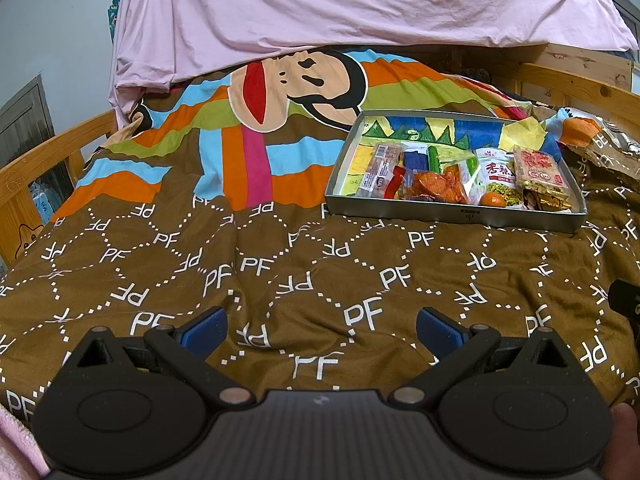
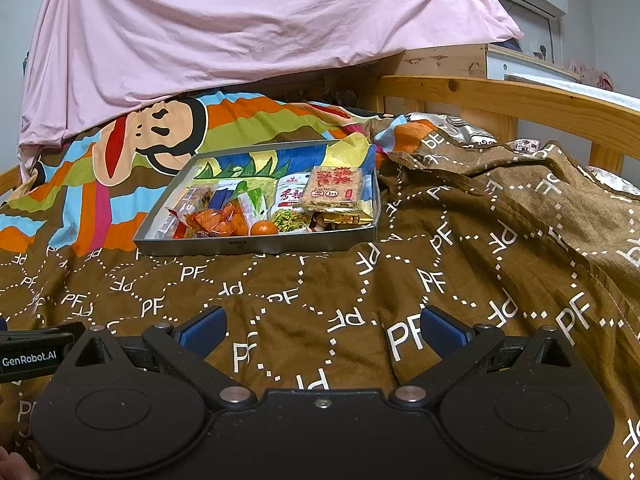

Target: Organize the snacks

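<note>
Nearest: left gripper (image 1: 320,328) and right gripper (image 2: 324,330), both black with blue pads, jaws wide apart, empty, over the brown "PF"-printed quilt (image 1: 280,264). The snack packets lie crowded in the shallow grey metal tray (image 2: 256,246), well ahead. Risk: soft bedding may tip the tray under pressure; the small orange fruit (image 2: 264,228) could roll. Wooden bed rail (image 2: 500,100) and pink sheet (image 2: 240,32) bound the area; nothing obstructs approach.
</note>
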### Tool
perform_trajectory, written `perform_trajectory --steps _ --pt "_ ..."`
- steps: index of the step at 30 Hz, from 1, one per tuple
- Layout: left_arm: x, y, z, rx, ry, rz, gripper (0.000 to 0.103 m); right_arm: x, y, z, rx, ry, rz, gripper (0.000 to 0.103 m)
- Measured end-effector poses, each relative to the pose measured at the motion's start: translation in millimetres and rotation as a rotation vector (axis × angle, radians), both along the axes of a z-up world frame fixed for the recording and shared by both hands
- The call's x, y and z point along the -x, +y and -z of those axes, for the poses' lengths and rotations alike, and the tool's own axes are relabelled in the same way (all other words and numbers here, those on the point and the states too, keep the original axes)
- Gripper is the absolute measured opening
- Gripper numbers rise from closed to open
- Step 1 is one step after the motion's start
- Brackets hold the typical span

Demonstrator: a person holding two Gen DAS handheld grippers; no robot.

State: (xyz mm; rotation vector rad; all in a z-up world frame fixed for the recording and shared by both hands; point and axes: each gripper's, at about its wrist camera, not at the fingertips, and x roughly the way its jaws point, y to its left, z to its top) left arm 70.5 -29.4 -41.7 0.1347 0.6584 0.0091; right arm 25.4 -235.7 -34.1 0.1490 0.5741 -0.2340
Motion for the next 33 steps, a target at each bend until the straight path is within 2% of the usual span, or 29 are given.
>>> perform_trajectory --steps 33 --pt "0.8 0.1 -0.4 -0.001 -0.009 0.001 0.103 -0.3 0.8 0.3 0.001 0.003 -0.003 0.102"
